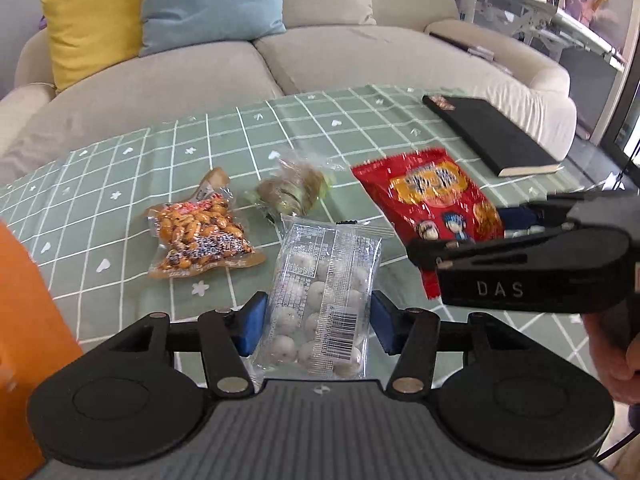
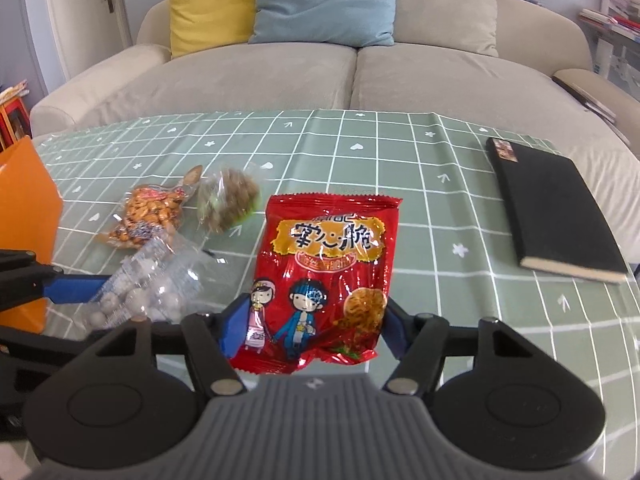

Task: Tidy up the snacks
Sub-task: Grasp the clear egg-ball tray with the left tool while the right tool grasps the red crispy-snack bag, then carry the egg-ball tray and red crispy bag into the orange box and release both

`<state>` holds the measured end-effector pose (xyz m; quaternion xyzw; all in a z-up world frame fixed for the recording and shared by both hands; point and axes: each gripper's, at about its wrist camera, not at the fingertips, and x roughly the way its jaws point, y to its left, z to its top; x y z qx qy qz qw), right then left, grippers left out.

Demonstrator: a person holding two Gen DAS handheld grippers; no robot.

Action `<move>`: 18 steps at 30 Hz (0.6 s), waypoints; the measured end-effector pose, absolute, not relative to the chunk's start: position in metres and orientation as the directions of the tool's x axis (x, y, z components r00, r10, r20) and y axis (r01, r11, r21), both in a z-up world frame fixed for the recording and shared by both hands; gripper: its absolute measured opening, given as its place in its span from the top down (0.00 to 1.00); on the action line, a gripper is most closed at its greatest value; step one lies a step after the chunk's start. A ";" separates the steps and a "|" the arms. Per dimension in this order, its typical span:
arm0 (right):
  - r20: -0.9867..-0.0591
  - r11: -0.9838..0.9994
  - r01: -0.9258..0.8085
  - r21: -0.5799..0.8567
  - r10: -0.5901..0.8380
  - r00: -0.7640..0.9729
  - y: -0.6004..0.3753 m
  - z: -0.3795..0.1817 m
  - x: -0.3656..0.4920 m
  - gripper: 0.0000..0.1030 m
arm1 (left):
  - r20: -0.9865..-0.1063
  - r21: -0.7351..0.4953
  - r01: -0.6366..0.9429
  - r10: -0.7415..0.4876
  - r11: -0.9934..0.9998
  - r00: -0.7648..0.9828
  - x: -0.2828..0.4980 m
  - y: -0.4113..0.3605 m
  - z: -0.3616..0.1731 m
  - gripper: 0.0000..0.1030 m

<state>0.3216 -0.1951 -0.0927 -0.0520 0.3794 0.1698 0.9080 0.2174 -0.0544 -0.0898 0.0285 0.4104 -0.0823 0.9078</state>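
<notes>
Both tools grip a snack, low in each frame.

The left tool point(image 1: 318, 322) pinches the clear pack of white candy balls point(image 1: 324, 296); the right tool point(image 2: 310, 330) clamps the red noodle snack bag point(image 2: 326, 276) by its lower end. Slippery film could slide from the pads, I'd say. The peanut pack point(image 1: 200, 236) and brown wrapped snack point(image 1: 294, 192) lie mid-tabletop point(image 1: 120, 168). The orange box point(image 2: 24, 216) sits at the left edge; its inside is hidden.

I see a red snack bag point(image 2: 326, 276) with cartoon figures, a clear packet point(image 1: 324, 300) of whitish balls, and a green white-gridded cloth point(image 2: 360, 152); the orange box point(image 2: 24, 216) looks plain.
</notes>
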 end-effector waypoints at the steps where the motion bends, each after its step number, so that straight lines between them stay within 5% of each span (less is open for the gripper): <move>1: -0.704 0.938 -0.345 0.039 0.271 0.656 -0.196 -0.092 0.316 0.37 | -0.744 -0.019 0.170 -0.128 0.985 0.656 0.213 -0.054 -0.086 0.40; 18: -0.645 0.947 -0.308 0.093 0.293 0.705 -0.184 -0.063 0.209 0.37 | -0.647 -0.064 0.148 -0.153 0.987 0.747 0.135 -0.025 -0.037 0.40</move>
